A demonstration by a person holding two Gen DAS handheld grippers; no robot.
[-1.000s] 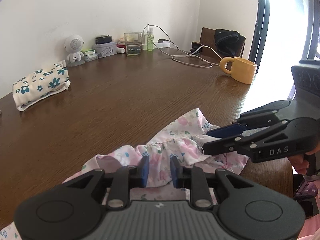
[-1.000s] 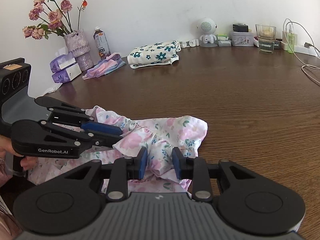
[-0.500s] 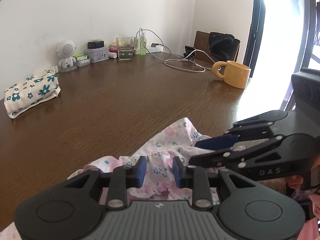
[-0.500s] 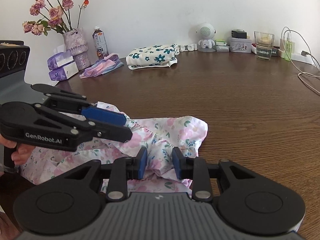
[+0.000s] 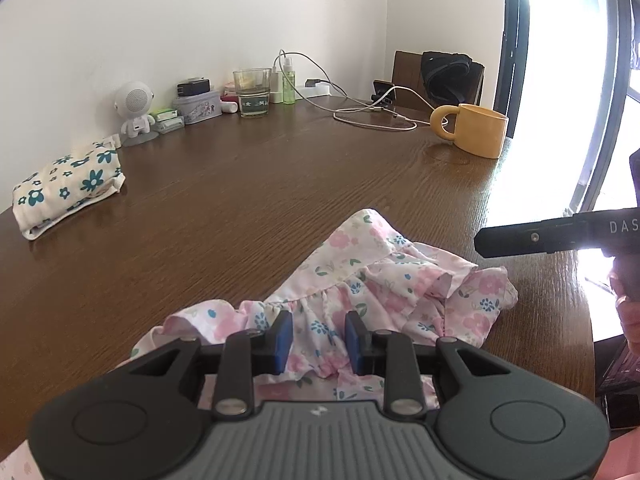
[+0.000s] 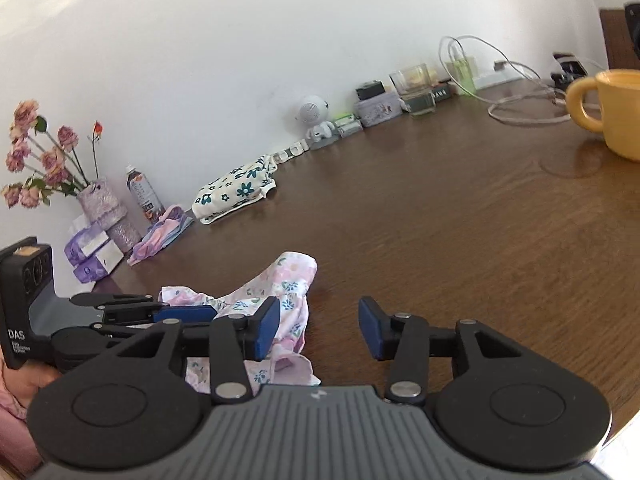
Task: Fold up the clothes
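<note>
A crumpled pink floral garment (image 5: pixel 360 276) lies at the near edge of the brown table (image 5: pixel 280 184). My left gripper (image 5: pixel 318 340) is shut on a gathered fold of it, with fabric bunched between the blue pads. In the right wrist view the garment (image 6: pixel 292 276) lies mostly left of my right gripper (image 6: pixel 318 330), which stands open over bare wood, its left pad at the cloth's edge. The left gripper (image 6: pixel 212 312) comes in from the left, tip on the cloth. The right gripper (image 5: pixel 486 240) shows edge-on at the right of the left wrist view, above the garment's ruffled end.
A folded white cloth with blue flowers (image 5: pixel 68 184) lies far left. A yellow mug (image 5: pixel 476 130), cables (image 5: pixel 372 116), a glass (image 5: pixel 254 92) and a small robot figure (image 5: pixel 134 108) stand at the back. A flower vase (image 6: pixel 104 212), bottle (image 6: pixel 142 194) and tissue packs (image 6: pixel 92 256) fill the left corner.
My right gripper has opened, let go of the garment and swung away to the right. The left gripper still holds its fold, and the garment's right end has dropped onto the table.
</note>
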